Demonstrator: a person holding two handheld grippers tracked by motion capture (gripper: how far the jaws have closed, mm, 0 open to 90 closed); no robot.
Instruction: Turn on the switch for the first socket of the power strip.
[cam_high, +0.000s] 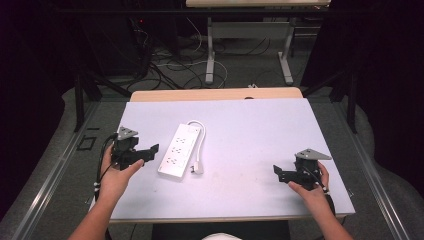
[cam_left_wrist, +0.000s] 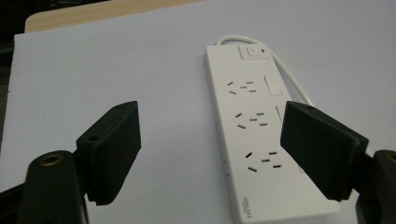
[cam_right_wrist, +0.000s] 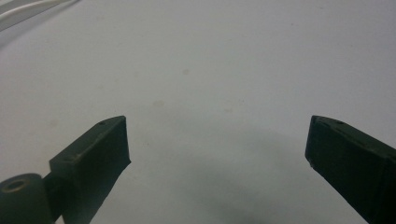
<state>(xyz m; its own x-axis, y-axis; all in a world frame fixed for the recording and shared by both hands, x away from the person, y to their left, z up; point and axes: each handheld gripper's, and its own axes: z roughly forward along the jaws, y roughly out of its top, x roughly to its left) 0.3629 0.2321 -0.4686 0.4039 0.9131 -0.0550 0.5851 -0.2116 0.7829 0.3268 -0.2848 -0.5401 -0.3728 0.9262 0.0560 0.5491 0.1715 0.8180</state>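
A white power strip lies on a pale table, left gripper just beside it, right gripper well apart, both with jaws apart.

The counter wore a pale, matt sheet, smooth but faintly smudged near the right gripper; a light wood edge showed at its far side. The strip looked like white plastic, smooth with a slight sheen, and its cord the same white. Both grippers, the left gripper included, had matt black plastic jaws, with fine ribbing on a pad's edge and brass-coloured metal inserts at the joints.
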